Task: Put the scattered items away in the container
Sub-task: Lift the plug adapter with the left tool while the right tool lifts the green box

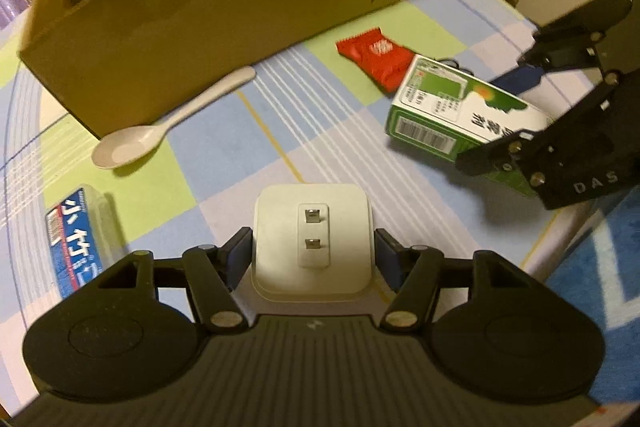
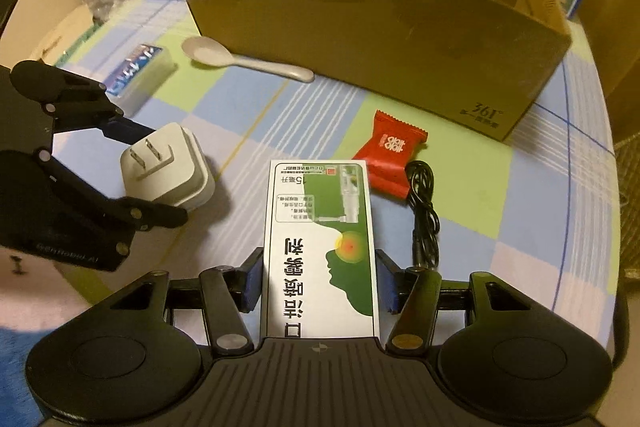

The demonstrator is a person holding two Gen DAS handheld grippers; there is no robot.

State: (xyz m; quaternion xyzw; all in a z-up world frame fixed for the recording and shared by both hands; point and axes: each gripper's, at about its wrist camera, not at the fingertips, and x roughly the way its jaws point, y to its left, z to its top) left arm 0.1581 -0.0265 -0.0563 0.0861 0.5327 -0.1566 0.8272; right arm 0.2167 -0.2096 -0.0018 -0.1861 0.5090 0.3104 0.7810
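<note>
Both claws grip: my left claw [image 1: 313, 259] pinches the white plug [image 1: 312, 239], my right claw [image 2: 318, 285] the green carton [image 2: 320, 247], so I judge the pick-up done and next must carry each to the far cardboard box [image 2: 372, 27].

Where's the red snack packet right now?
The red snack packet lies on the tablecloth in front of the cardboard box, touching the green medicine box's far corner, beside the black cable.

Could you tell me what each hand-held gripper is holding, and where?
Left hand-held gripper: white plastic plug adapter, by its sides. Right hand-held gripper: green-and-white cardboard box, by its long sides.
</note>
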